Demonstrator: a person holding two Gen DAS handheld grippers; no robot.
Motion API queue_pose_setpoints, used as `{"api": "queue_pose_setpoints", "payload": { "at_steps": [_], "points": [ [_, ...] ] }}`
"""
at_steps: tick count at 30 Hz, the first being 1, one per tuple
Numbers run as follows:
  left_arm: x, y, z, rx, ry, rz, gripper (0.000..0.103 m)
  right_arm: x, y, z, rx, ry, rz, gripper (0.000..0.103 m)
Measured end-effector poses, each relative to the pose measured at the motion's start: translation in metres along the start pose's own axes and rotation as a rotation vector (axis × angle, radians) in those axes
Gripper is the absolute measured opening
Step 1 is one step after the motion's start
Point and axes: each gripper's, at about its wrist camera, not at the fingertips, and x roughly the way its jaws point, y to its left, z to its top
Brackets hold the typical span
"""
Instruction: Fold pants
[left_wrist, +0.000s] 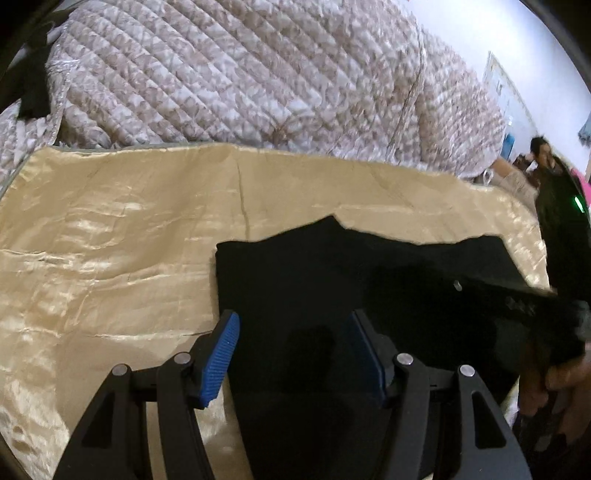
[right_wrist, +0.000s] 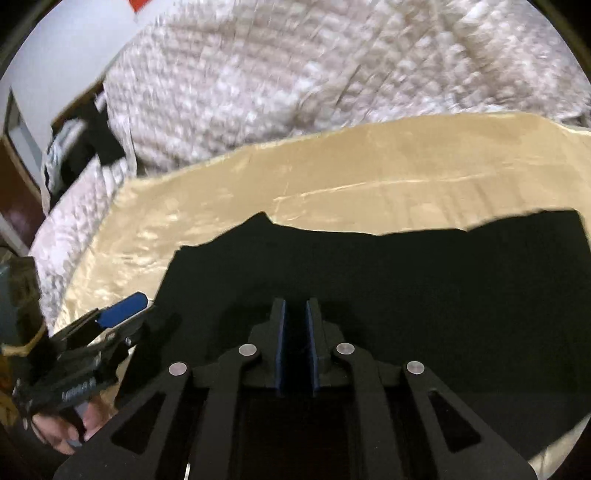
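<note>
Blue pads (left_wrist: 221, 356) on black fingers sit nearest, at the bottom of the left wrist view, and they belong to the left claw (left_wrist: 295, 332). Its two fingers stand wide apart, one over the gold cloth (left_wrist: 110, 240) and one over the black pants (left_wrist: 332, 266). Nothing is held between them, and I cannot tell if they touch the pants or just hang above them. The pants lie flat on the gold cloth, near the person, with their left edge just past the left finger. Their far edge looks bumpy, with one little peak. The pants make a short, wide shape, so I think at least one fold is done, but they are too dark to show layers. More folds and some smoothing are likely left. Farther right, in the right wrist view, the right claw (right_wrist: 295, 332) is over the middle of the pants (right_wrist: 369, 280). Its fingers are close together with a thin gap between them. I cannot tell if any cloth is pinched in that gap, since all is black there. Behind it all, at the far side, lies a puffy white quilt (left_wrist: 240, 74).
</note>
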Motion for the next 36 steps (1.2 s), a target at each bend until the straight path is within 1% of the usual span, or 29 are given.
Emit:
{"api": "queue_pose_setpoints", "payload": {
  "at_steps": [1,3,7,9,11,12,14,16,17,19,21,24,27,29,31,34,36],
  "points": [
    [0.003,0.002,-0.002,0.006,0.008,0.014,0.064,0.01,-0.001,0.004,-0.002,0.01,0.0,0.012],
    [0.003,0.003,-0.003,0.014,0.003,0.031,0.064,0.027,-0.008,0.01,-0.003,0.03,-0.047,0.012],
    [0.007,0.01,-0.001,-0.014,0.021,0.026,0.064,0.024,-0.025,0.014,0.068,-0.019,-0.12,0.012],
    [0.007,0.013,-0.001,-0.026,0.025,0.016,0.064,0.024,-0.026,0.012,0.073,-0.016,-0.116,0.012],
    [0.007,0.011,-0.002,-0.019,0.025,0.023,0.064,0.02,-0.019,0.009,0.041,-0.026,-0.113,0.012],
    [0.007,0.009,-0.002,-0.016,0.024,0.028,0.064,0.019,-0.016,0.008,0.024,-0.033,-0.114,0.013],
    [0.006,0.007,-0.003,-0.009,0.021,0.037,0.064,0.022,-0.016,0.005,0.004,-0.014,-0.132,0.018],
    [0.004,0.006,-0.004,-0.004,0.021,0.047,0.064,0.022,-0.022,0.003,0.024,-0.006,-0.128,0.019],
    [0.003,0.005,-0.004,-0.001,0.021,0.05,0.064,0.019,-0.024,0.002,0.035,-0.01,-0.135,0.019],
    [-0.003,0.003,-0.006,0.005,0.017,0.06,0.064,0.01,-0.022,-0.002,0.018,-0.027,-0.169,0.019],
    [-0.01,-0.001,-0.009,0.02,0.005,0.063,0.064,-0.004,-0.017,-0.012,-0.004,-0.059,-0.169,0.019],
    [-0.019,-0.008,-0.014,0.051,-0.011,0.067,0.064,-0.025,-0.002,-0.034,-0.057,-0.115,-0.143,0.019],
    [-0.026,-0.018,-0.024,0.077,-0.01,0.061,0.064,-0.029,0.01,-0.053,-0.108,-0.117,-0.144,0.019],
    [-0.028,-0.023,-0.033,0.101,-0.001,0.069,0.064,-0.025,0.013,-0.07,-0.123,-0.083,-0.134,0.019],
    [-0.031,-0.026,-0.041,0.117,-0.011,0.081,0.064,-0.029,0.016,-0.082,-0.161,-0.118,-0.154,0.019],
    [-0.036,-0.027,-0.048,0.111,-0.027,0.089,0.064,-0.033,0.021,-0.092,-0.187,-0.13,-0.182,0.019],
    [-0.038,-0.026,-0.051,0.108,-0.034,0.094,0.064,-0.036,0.022,-0.097,-0.187,-0.139,-0.185,0.019]
  ]
}}
